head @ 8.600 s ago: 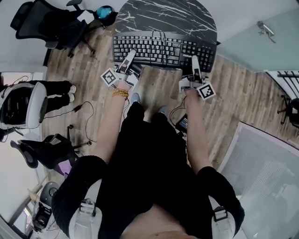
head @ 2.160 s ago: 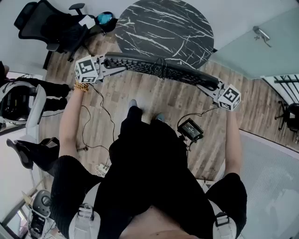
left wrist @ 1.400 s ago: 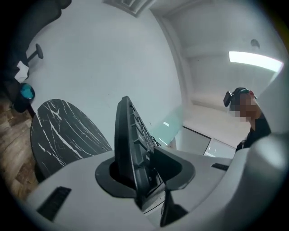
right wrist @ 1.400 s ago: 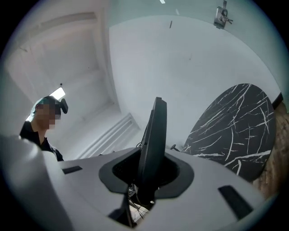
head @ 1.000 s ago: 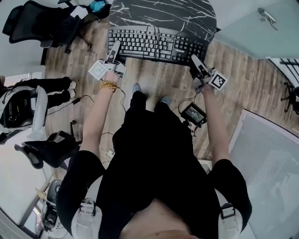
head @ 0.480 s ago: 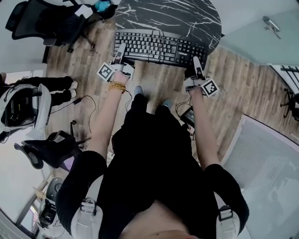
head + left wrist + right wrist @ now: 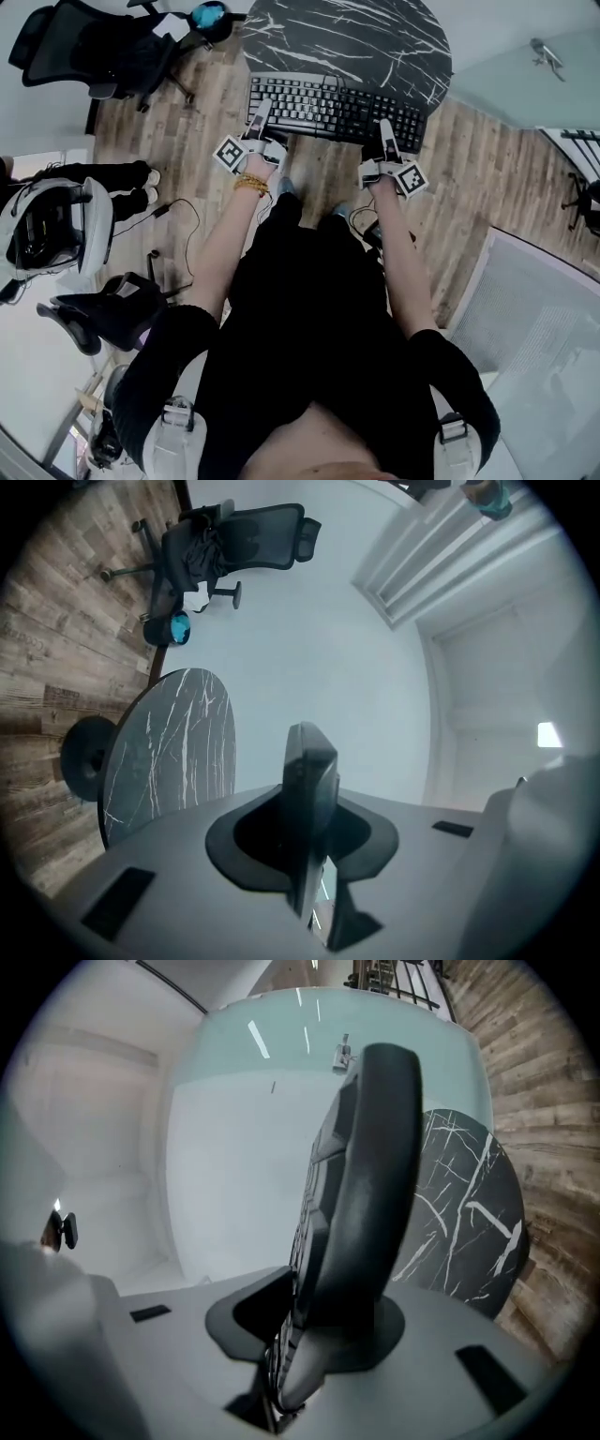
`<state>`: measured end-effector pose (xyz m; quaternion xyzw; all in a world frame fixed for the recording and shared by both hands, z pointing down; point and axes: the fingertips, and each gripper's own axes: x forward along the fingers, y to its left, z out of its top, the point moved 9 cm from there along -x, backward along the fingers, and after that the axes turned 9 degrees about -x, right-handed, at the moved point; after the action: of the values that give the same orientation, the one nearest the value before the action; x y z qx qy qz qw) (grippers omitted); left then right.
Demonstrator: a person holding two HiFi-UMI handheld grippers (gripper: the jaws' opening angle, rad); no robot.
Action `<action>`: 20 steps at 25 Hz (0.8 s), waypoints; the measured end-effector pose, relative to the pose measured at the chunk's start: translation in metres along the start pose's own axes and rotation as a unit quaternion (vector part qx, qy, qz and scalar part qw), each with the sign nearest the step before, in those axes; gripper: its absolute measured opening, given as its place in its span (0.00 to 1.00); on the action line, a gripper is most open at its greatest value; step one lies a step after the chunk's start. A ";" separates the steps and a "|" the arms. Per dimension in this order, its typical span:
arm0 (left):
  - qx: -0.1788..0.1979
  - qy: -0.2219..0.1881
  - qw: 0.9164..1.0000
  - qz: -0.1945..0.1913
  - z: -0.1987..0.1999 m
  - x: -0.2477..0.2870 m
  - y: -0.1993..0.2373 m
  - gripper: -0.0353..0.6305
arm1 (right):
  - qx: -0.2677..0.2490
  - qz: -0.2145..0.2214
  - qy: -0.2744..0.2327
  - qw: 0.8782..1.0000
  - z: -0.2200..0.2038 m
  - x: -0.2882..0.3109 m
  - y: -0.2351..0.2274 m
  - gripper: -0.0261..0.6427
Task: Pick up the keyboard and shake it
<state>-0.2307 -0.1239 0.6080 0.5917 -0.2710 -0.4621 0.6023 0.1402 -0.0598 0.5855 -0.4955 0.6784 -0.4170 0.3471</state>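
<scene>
**Keyboard gripped at both ends, at the worktop's near edge**

The black plastic keyboard [image 7: 337, 105] lies keys-up across the near rim of the round black marble worktop [image 7: 347, 37], its front edge over the wood-plank floor [image 7: 487, 187]. Whether it rests on the worktop or hangs just above it cannot be told.

Both bare forearms reach straight forward, roughly parallel.

- **Left:** the left hand-held gripper [image 7: 259, 112] meets the keyboard's left front corner. Its jaws have just been closing, and they pinch the board's thin edge [image 7: 309, 789] between them.
- **Right:** the right hand-held gripper [image 7: 384, 129] is at the right front part. Its jaws have also just drawn in slightly, and they clamp the keyboard's edge [image 7: 366, 1185].

A beaded bracelet [image 7: 248, 185] circles the left wrist.
</scene>
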 end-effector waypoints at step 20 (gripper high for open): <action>0.024 -0.001 0.994 0.106 0.004 0.004 0.055 0.18 | 0.037 -0.089 -0.025 0.995 -0.024 0.000 -0.049 0.16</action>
<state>-0.2198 -0.1365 0.6612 0.5736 -0.3441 -0.3892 0.6333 0.1377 -0.0625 0.6394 -0.5504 0.6071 -0.4587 0.3436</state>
